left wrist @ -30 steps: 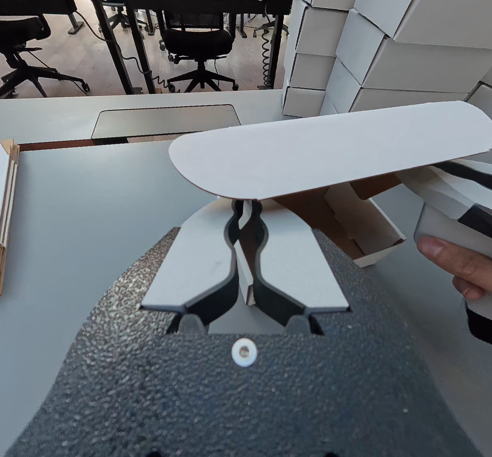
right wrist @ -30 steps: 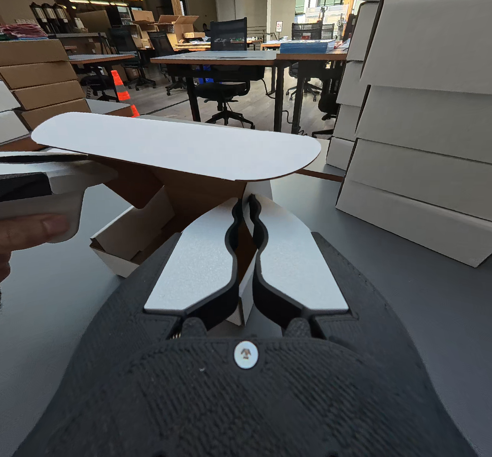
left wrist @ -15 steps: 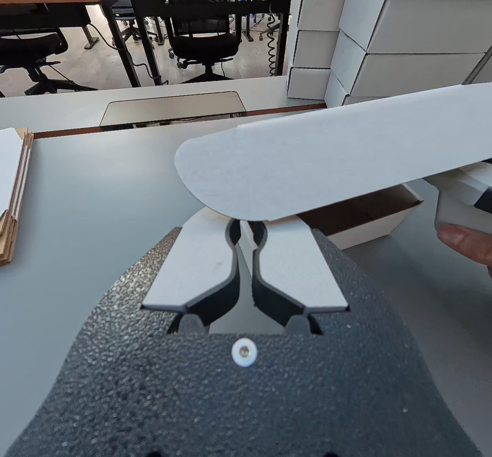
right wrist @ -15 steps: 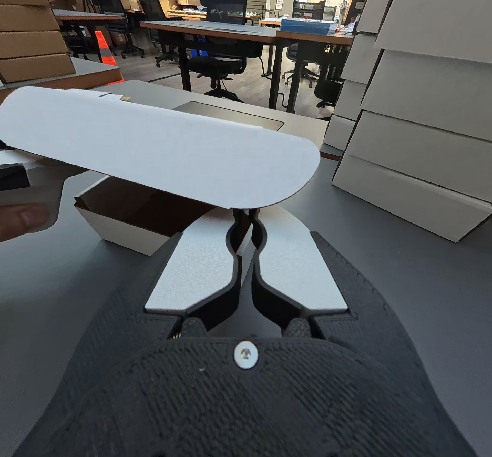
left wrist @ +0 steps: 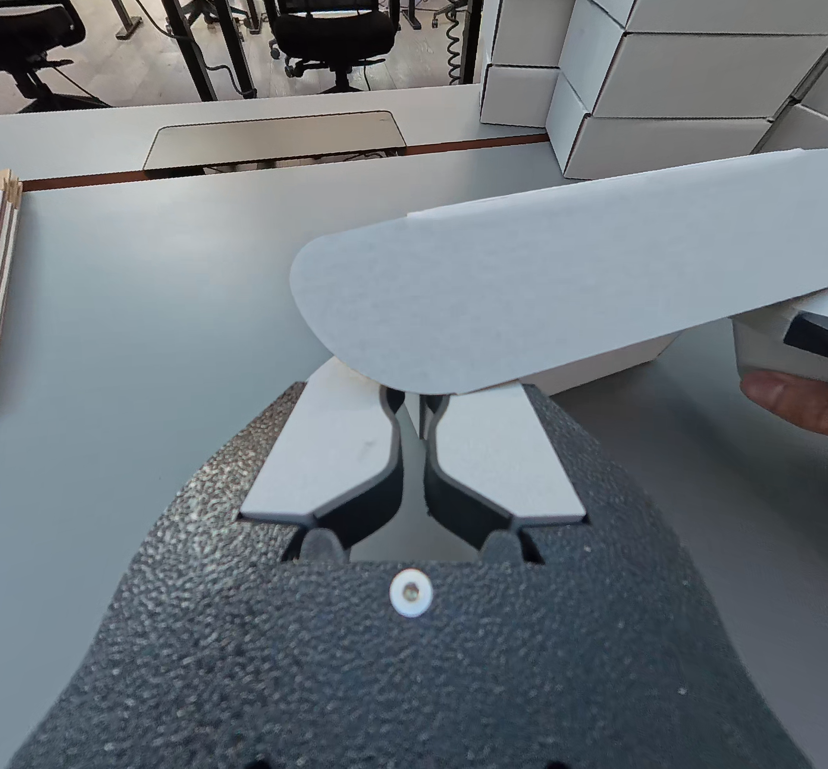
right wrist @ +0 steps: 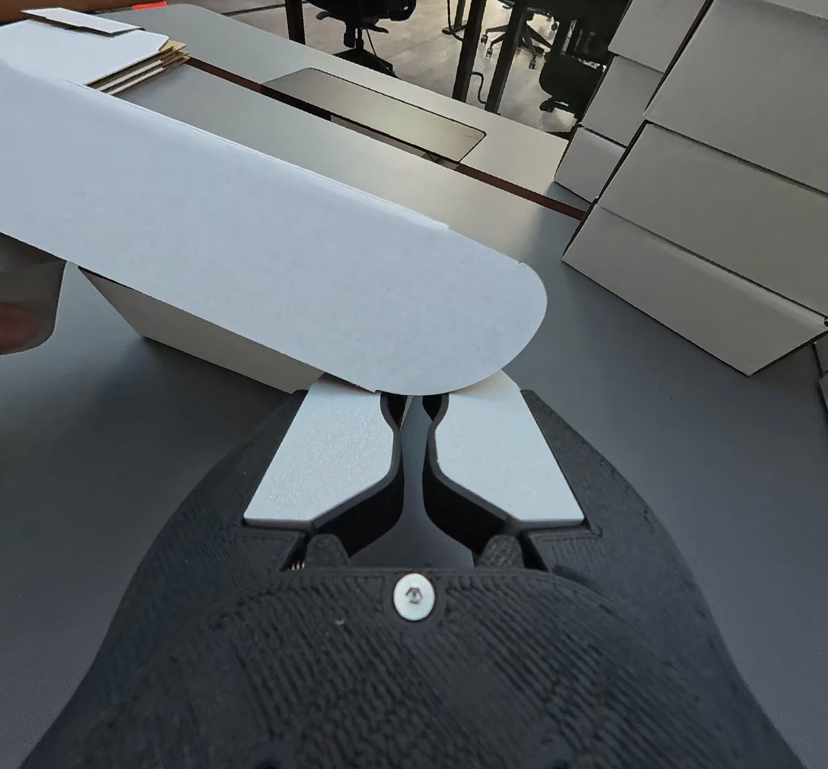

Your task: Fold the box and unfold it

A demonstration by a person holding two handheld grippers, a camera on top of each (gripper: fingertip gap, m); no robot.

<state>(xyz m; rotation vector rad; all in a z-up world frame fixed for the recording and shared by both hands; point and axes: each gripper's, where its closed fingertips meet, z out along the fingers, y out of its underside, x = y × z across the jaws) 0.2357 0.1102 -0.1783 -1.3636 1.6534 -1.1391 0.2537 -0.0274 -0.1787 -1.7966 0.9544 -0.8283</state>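
Note:
A white cardboard box [left wrist: 605,366] stands on the grey table [left wrist: 134,322]. Its lid's long front flap [left wrist: 537,281], with a rounded end, slopes down over the box and hides the inside. My left gripper [left wrist: 412,395] is shut on a thin side flap of the lid; its fingertips are hidden under the front flap. In the right wrist view the same front flap [right wrist: 269,254] covers the box [right wrist: 201,339]. My right gripper [right wrist: 412,398] is shut on the lid's other side flap, tips hidden too. The right gripper also shows in the left wrist view [left wrist: 779,339], with a fingertip under it.
Stacked closed white boxes [left wrist: 672,89] [right wrist: 726,192] stand close at the right. A pile of flat cardboard blanks [right wrist: 116,53] lies at the table's left edge [left wrist: 6,232]. Desks and office chairs [left wrist: 331,30] stand beyond the table.
Both grippers have swung the lid down over the box. The brown inside that showed a second ago is now covered, and the front flap tilts downward.

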